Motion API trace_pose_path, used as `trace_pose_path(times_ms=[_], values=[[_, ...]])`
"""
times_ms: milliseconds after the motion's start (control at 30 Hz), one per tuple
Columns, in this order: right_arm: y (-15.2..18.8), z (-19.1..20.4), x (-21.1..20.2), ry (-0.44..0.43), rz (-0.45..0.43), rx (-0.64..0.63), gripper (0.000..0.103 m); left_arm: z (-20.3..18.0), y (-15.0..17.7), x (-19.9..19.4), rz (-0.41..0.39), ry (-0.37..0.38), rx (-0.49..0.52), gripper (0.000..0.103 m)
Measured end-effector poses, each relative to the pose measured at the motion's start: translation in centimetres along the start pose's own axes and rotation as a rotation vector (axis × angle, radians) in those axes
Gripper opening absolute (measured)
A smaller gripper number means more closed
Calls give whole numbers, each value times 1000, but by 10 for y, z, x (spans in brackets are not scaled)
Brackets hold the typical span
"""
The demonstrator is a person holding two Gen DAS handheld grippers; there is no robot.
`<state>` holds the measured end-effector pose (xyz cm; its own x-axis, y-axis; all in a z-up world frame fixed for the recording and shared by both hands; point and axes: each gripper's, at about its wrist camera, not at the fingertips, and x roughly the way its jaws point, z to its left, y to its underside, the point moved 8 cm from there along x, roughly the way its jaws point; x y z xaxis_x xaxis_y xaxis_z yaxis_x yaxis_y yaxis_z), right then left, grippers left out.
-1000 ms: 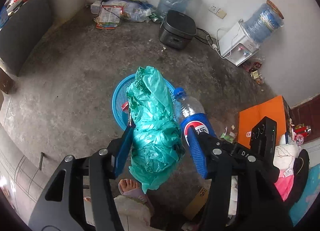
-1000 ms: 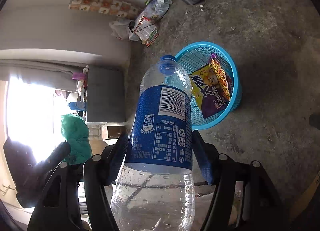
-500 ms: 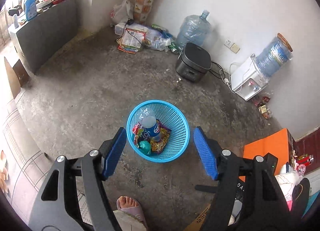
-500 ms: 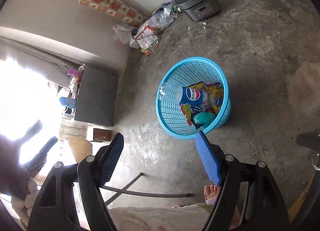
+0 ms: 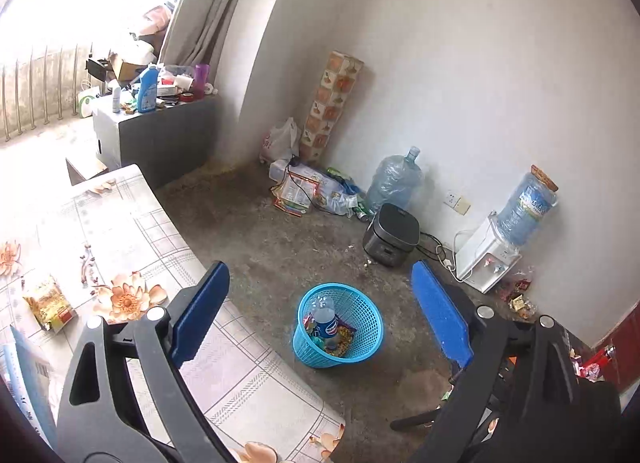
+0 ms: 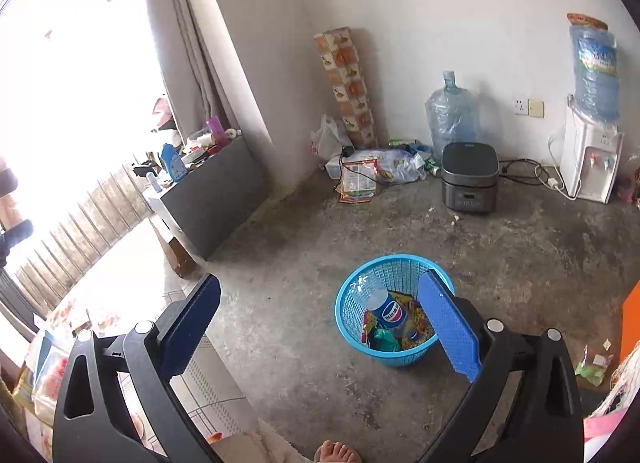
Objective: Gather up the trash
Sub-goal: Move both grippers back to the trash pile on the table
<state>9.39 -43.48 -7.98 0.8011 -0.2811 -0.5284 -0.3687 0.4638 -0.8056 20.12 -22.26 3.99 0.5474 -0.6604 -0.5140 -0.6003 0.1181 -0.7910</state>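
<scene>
Both of my tools hang empty with their jaws spread wide: the left gripper (image 5: 320, 327) and the right gripper (image 6: 320, 327) grip nothing. The blue basket (image 5: 362, 355) sits on the concrete floor ahead of and below both, seen between the left fingers and partly behind the right tool's right finger. Inside it a Pepsi bottle (image 6: 386, 309) leans against the wall, cap end down, with a green bag (image 6: 384, 339) and snack wrappers beside it.

What my next move turns on lies the other way. A snack packet (image 5: 50, 303) rests flat on the flowered tablecloth (image 5: 132, 231), well off to the left of the left tool and outside its left finger, its long axis running away from me and slightly leftward. I judge the left tool the nearer one; it must swing left and drop, jaws turned across the packet's short side.

Compared with a second ago, the bottle and the green bag have left my fingers and now lie in the basket, and both tools have risen and drawn back, bringing the table edge into sight.
</scene>
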Motion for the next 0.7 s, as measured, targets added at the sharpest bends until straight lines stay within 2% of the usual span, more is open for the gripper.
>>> trace_pose_path(times_ms=[200,367,500,700], values=[[-4,56,-28,-82,-62,-120,96,58,19,-92,-135,-120,-32,92],[-7,86,-43,-178,-68,-134,96,122,45,-160,-181,-252,-94,92],[4,113,-37,-285,30,-124,96,174,71,-200,-196,-337,-186,92],[46,185,-25,-464,212,-163,96,229,102,-232,-166,-422,-278,91]])
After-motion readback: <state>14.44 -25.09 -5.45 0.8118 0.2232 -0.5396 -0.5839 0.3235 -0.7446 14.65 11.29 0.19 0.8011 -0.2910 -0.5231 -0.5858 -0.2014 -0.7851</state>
